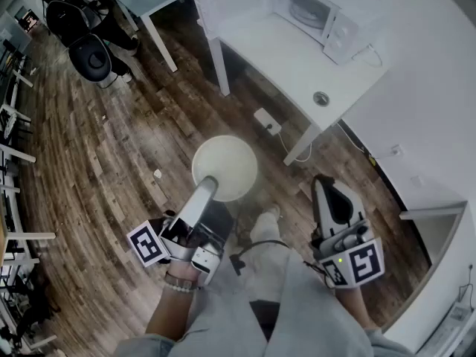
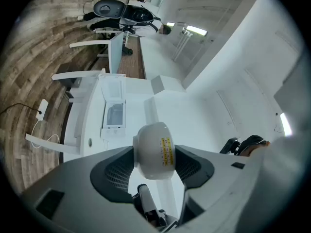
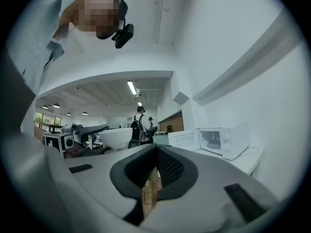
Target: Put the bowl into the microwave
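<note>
Your head camera looks steeply down on the floor, with the left gripper [image 1: 209,187] and right gripper [image 1: 327,186] near below and the microwave [image 1: 309,10] far at top. Each gripper camera sits close behind its own jaws, facing the microwave; all three views share it and the bowl [image 1: 224,167].

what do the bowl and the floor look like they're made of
The bowl is probably glazed ceramic or melamine: smooth, uniform off-white, with a soft sheen. The floor is wood or wood-look laminate: matte brown planks with visible grain and seams.
</note>
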A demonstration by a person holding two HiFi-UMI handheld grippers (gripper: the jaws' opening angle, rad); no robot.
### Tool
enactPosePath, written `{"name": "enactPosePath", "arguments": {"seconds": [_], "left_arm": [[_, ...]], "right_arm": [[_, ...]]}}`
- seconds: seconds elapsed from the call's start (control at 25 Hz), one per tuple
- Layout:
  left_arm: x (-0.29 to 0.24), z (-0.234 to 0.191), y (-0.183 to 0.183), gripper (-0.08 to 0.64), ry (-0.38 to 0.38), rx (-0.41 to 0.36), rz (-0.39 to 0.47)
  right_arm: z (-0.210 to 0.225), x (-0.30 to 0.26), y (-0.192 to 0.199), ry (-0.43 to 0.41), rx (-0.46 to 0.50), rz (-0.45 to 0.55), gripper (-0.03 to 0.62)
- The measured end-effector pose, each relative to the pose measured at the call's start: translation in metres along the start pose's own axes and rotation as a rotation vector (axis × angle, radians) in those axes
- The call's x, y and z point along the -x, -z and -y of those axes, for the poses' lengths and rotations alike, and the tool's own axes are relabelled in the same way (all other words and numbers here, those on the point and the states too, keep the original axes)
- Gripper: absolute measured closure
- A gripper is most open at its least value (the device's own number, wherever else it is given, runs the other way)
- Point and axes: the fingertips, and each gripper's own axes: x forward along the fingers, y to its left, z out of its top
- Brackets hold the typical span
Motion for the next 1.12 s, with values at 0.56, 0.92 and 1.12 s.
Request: {"name": "enactPosePath", "arguments": {"seconds": [0.56, 0.92, 1.12], "left_arm": [[0.017, 0.008, 0.045, 0.319, -0.024, -0.038, 0.06], [-0.018, 0.016, 0.073, 0.319, 0.005, -0.066, 0.171], [-0.027, 0.017, 0.088, 0.319, 0.014, -0.077, 0.214]], "right_arm": [[-0.007, 0.033, 0.005, -0.106, 0.0, -0.017, 0.594], [0.035, 0.037, -0.006, -0.204, 0.01, -0.02, 0.594], [0.055, 0.042, -0.011, -0.232, 0.014, 0.001, 0.594]]}}
